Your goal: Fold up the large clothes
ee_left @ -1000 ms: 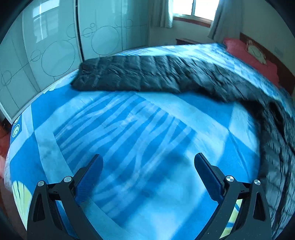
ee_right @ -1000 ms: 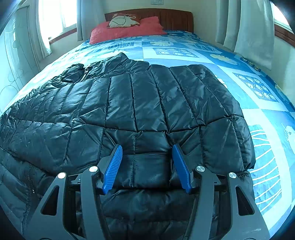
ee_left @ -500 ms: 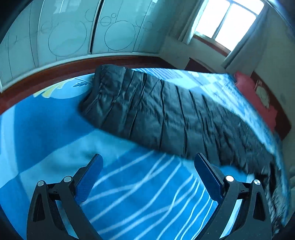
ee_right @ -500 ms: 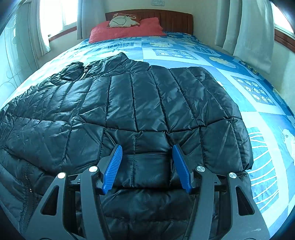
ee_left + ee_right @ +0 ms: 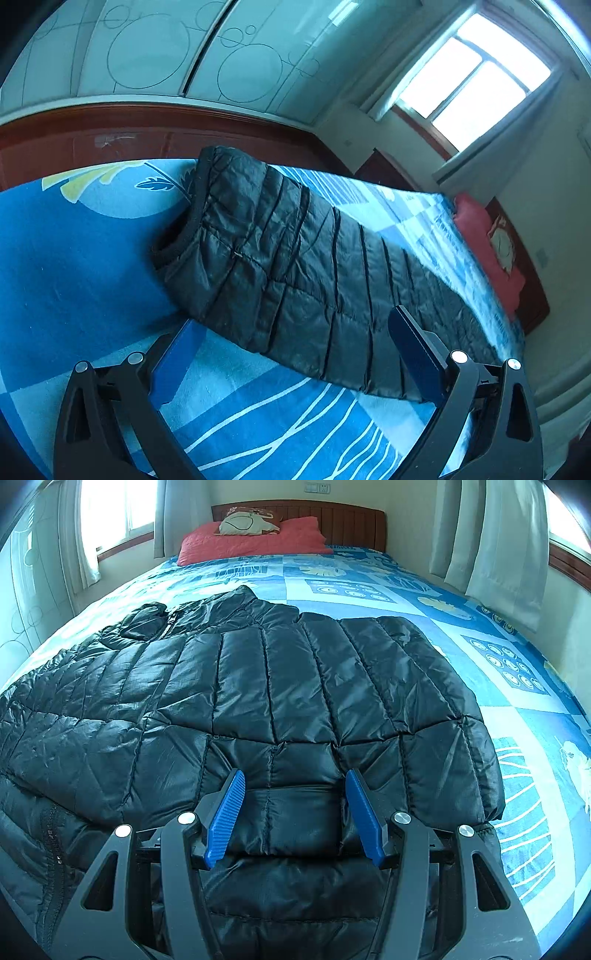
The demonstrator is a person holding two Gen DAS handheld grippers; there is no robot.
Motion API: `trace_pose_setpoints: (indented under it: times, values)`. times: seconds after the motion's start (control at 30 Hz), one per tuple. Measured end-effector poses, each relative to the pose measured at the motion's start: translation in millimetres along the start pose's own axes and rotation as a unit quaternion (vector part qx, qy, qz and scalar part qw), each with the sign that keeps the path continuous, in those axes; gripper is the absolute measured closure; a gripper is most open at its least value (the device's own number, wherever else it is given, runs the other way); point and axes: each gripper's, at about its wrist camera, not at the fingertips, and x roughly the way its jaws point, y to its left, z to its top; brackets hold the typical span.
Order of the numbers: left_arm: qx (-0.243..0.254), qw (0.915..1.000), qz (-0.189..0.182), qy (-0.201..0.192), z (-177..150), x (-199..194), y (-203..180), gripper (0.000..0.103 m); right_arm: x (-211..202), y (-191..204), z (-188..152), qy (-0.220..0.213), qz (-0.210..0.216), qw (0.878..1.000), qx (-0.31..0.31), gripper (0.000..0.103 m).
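- Left wrist view: your left tool (image 5: 295,354) is spread wide, empty, over the jacket sleeve (image 5: 280,266) on the bed (image 5: 74,258).
- Right tool (image 5: 293,812) pinches a fold of the black puffer jacket (image 5: 295,701).

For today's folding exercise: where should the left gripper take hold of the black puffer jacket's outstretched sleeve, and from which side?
Grip the sleeve at its cuff, the free end lying flat on the bedspread. Bring the left gripper, fingers open, from the bare bedspread beyond the cuff.

You see a black quilted jacket (image 5: 288,686) on a blue bed cover (image 5: 517,716) with white stripes, a red pillow (image 5: 255,541), blue fingers (image 5: 225,816).
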Motion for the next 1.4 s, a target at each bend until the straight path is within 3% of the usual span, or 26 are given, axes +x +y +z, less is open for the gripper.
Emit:
trace_pose_setpoints:
  times: [0.23,0.33,0.5,0.63,0.7,0.73,0.8,0.87,0.9,1.1,1.2,1.4]
  values:
    - [-0.053,0.9979,0.022,-0.030,8.0,-3.1,16.3,0.044,-0.2,0.3,0.0,0.000,0.000,1.000,0.000,0.046]
    - [-0.081,0.9956,0.029,-0.038,9.6,-4.7,21.4,0.050,-0.2,0.3,0.0,-0.001,-0.001,1.000,-0.001,0.046]
    - [-0.153,0.9871,-0.015,-0.046,1.9,-11.5,28.4,0.043,-0.2,0.6,0.0,0.000,-0.001,1.000,-0.001,0.046]
    - [-0.172,0.9820,-0.021,-0.074,5.2,-8.4,23.7,0.022,-0.3,0.6,0.0,-0.001,-0.001,1.000,0.000,0.046]
    - [-0.180,0.9795,-0.029,-0.086,7.4,-4.9,21.4,0.024,-0.3,1.0,0.0,-0.001,-0.001,1.000,0.000,0.046]
    - [-0.180,0.9792,-0.024,-0.091,7.9,-4.1,21.4,0.029,-0.2,0.7,0.2,-0.001,-0.001,1.000,0.000,0.046]
    - [-0.176,0.9800,-0.009,-0.092,6.4,-0.8,22.6,0.066,-0.2,0.7,0.2,-0.001,-0.002,1.000,0.000,0.046]
    - [-0.195,0.9779,-0.014,-0.075,3.0,7.0,32.7,0.086,-0.3,0.9,0.3,-0.001,-0.002,1.000,-0.001,0.046]
    - [-0.198,0.9772,-0.010,-0.077,2.5,7.5,35.2,0.091,-0.3,1.0,0.2,-0.001,-0.003,1.000,-0.001,0.046]
    - [-0.127,0.9873,0.031,-0.090,7.5,-1.6,10.6,0.097,-0.5,1.4,-0.1,-0.002,-0.003,1.000,-0.001,0.046]
    - [-0.057,0.9907,0.038,-0.118,5.3,-17.2,-25.8,0.097,-0.6,0.9,-0.1,-0.002,-0.003,1.000,-0.001,0.046]
    - [0.071,0.9883,0.006,-0.135,-9.8,-30.9,-113.1,0.097,-0.5,0.9,0.2,-0.002,-0.001,1.000,0.001,0.046]
